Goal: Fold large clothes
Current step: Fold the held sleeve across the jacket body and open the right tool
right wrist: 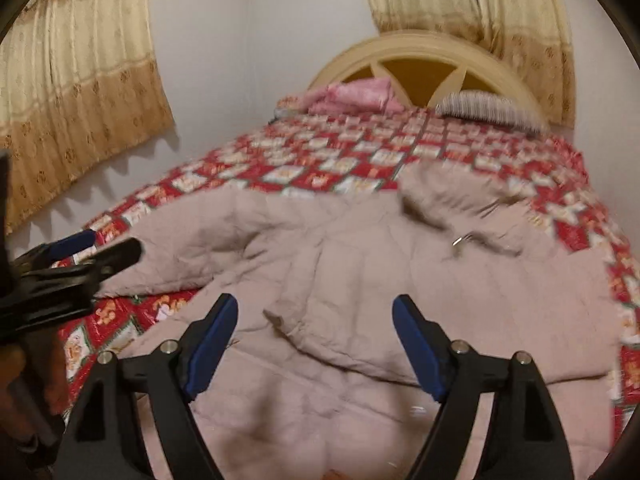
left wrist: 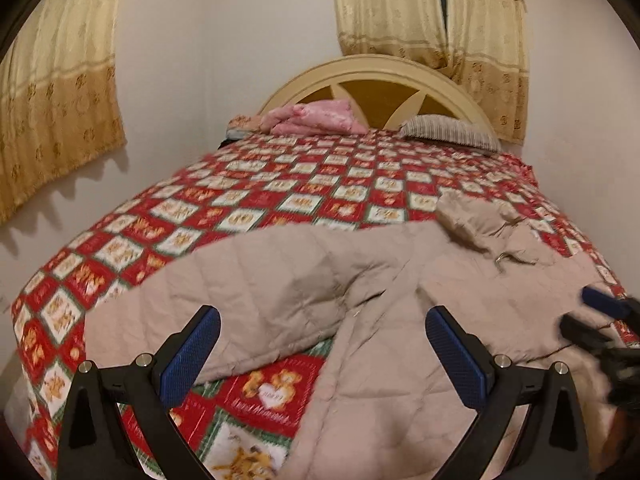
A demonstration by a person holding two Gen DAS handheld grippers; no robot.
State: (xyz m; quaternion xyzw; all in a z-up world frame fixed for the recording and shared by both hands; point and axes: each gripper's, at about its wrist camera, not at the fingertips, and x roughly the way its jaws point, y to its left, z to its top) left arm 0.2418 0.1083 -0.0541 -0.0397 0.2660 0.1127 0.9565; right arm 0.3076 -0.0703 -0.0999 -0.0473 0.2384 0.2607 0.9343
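Left wrist: L gripper (left wrist: 322,354) & R gripper (right wrist: 314,346) spread wide, prob. hovering over jacket (left wrist: 304,280).

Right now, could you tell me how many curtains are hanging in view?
2. One curtain hangs on the left wall beside the bed; the other curtain hangs behind the headboard, parted slightly at its middle. More may hang outside both views.
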